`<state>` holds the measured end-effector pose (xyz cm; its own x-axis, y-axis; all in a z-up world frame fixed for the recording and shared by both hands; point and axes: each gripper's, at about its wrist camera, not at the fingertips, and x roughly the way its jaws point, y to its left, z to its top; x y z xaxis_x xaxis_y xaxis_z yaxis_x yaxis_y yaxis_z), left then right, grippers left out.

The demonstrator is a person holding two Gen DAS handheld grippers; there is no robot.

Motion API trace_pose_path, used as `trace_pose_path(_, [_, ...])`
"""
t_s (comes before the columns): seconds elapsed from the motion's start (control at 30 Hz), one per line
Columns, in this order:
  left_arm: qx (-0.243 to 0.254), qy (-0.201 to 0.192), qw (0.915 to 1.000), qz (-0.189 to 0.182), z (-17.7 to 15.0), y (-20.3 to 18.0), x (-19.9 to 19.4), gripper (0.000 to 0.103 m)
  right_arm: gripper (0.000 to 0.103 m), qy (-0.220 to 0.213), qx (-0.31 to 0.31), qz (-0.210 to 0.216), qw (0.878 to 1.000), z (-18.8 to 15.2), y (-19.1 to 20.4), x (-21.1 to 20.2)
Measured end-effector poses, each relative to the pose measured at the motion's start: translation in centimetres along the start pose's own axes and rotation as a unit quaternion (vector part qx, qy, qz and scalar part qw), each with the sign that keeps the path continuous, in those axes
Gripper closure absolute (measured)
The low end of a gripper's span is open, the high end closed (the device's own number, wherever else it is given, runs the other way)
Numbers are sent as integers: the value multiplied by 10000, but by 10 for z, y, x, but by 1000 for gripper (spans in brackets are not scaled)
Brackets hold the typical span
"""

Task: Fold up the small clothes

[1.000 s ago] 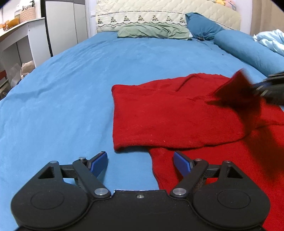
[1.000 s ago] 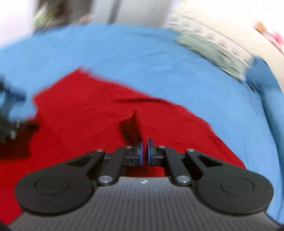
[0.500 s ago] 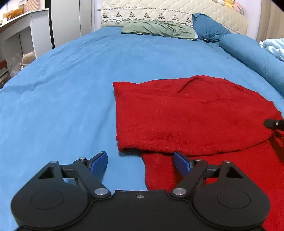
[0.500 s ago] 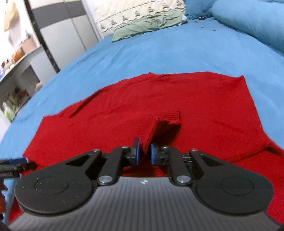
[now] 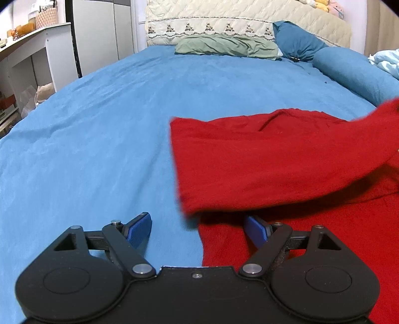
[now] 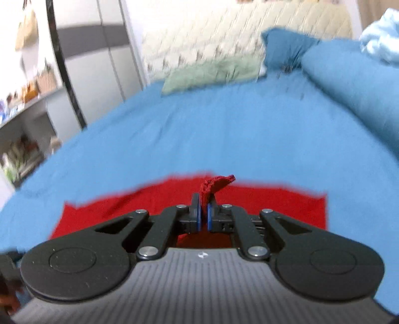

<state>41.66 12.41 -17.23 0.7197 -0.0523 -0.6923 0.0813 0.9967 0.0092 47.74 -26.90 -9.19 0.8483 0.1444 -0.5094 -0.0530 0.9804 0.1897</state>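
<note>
One red garment (image 5: 286, 159) lies on the blue bed sheet (image 5: 99, 139), on the right half of the bed as the left wrist camera sees it. It is knitted, and its long axis runs across the bed from left to right. One folded layer lies over a lower layer, and the folded layer's straight left edge faces the open sheet. At the far right of that view a part of the garment rises off the bed.

Two grippers are at work. The left gripper (image 5: 198, 228) hangs just above the near edge of the garment with its two blue pads (image 5: 139, 228) spread wide and nothing between them; one pad is over the sheet, the other over the red cloth. The right gripper (image 6: 203, 214) has its jaws pressed together on a small raised bit of the red knit, which sticks up beyond the tips.

At the head of the bed lie one green pillow (image 5: 227, 46), one dark blue pillow (image 5: 296, 41) and one blue bolster (image 5: 354, 72), in front of a quilted cream headboard (image 5: 237, 20).
</note>
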Motion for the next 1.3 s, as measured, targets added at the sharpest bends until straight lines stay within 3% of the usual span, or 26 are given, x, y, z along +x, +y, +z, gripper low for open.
trace_pose_path(0.1, [-108, 31, 9999, 34, 12, -1, 11, 21, 83, -205, -96, -292, 9993, 24, -19, -10])
trace_pose_path(0.2, [-346, 166, 9992, 82, 20, 0, 19, 26, 83, -103, -34, -590, 9982, 24, -42, -6])
trace_pose_path(0.37, [-185, 229, 9993, 235, 10, 0, 11, 35, 83, 261, 400, -805, 9956, -16, -78, 5])
trace_pose_path(0.47, [-246, 310, 9989, 258, 8, 6, 3, 36, 82, 536, 315, -840, 9945, -47, -91, 13])
trace_pose_path(0.53, [-234, 160, 9994, 197, 10, 3, -8, 38, 66, 627, 175, -915, 9937, -62, -95, 11])
trace_pose_path(0.57, [-139, -16, 9998, 134, 10, -2, -16, 35, 35, 624, 133, -1027, 9927, -70, -97, 7])
trace_pose_path(0.6, [32, -251, 9997, 12, 13, -10, -25, 32, 11, 558, 128, -1120, 9921, -75, -101, 1])
trace_pose_path(0.63, [216, -468, 9986, -94, 16, -18, -32, 22, 8, 390, 112, -1106, 9930, -78, -104, -7])
trace_pose_path(0.67, [396, -654, 9969, -175, 19, -29, -37, 16, 8, 230, 66, -1009, 9946, -80, -106, -15])
trace_pose_path(0.77, [722, -783, 9932, -472, 31, -60, -34, 16, 8, 67, -40, -701, 9975, -79, -98, -24])
trace_pose_path(0.93, [574, -363, 9961, -563, 31, -75, -1, 16, 8, 186, -436, -252, 9986, -75, -62, -6])
trace_pose_path(1.1, [320, -27, 9977, -589, 21, -62, 21, 18, 8, 636, -289, -608, 9957, -88, -64, 32])
trace_pose_path(1.3, [340, 73, 9986, -401, 27, -72, 21, 19, 8, 619, -31, -721, 9955, -95, -69, 33])
